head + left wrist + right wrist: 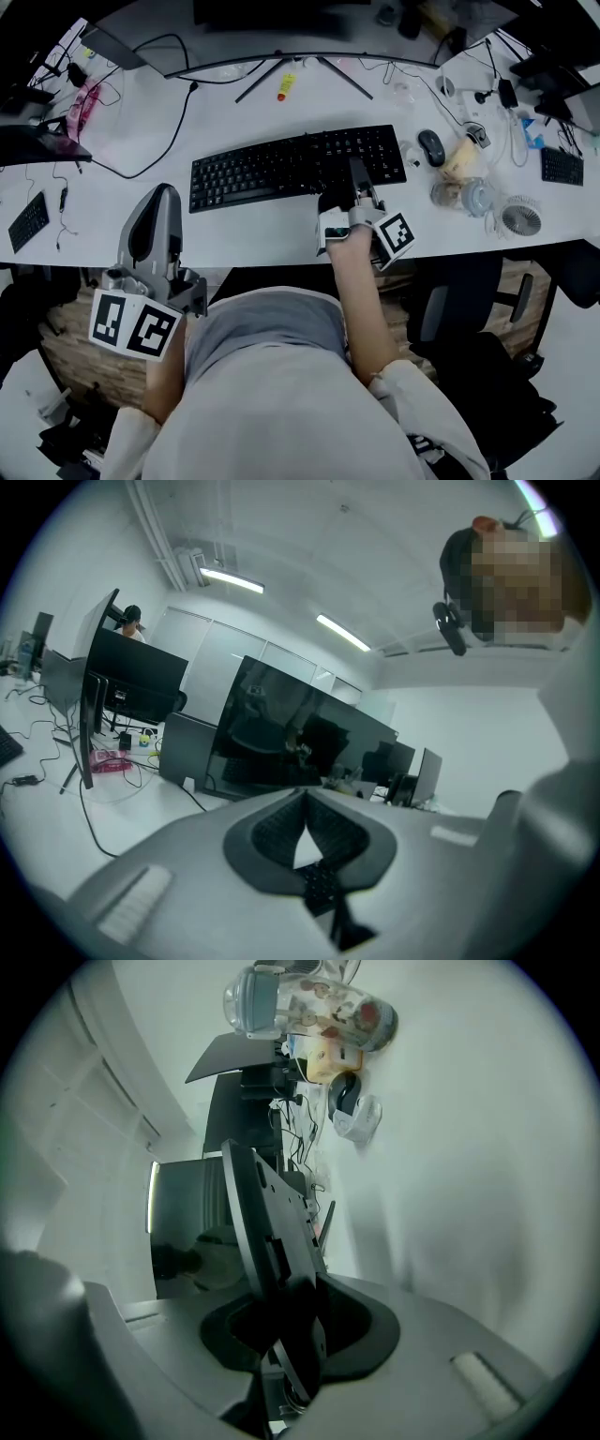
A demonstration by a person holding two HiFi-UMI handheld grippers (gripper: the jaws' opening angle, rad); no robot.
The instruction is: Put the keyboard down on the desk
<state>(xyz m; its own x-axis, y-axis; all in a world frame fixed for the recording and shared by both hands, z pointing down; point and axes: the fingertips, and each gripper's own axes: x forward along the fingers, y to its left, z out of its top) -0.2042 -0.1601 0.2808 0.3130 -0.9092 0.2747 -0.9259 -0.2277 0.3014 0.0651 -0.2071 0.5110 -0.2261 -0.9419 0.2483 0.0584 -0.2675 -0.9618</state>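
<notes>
A black full-size keyboard (281, 169) stretches across the middle of the white desk (234, 112). My right gripper (356, 183) is shut on its near edge, toward the right end. In the right gripper view the keyboard (262, 1213) runs edge-on between the jaws (291, 1326) with its underside showing. That gripped edge stands a little off the desk surface (469, 1194). My left gripper (161, 192) hovers at the desk's front left, apart from the keyboard. In its own view the left gripper (306, 803) is shut, tips touching, with nothing between them.
A mouse (431, 147), a glass jar (459, 195) and a small fan (518, 217) lie right of the keyboard. Behind it are a monitor stand (291, 70) and a black cable (159, 141). Smaller keyboards sit far left (28, 222) and far right (562, 166).
</notes>
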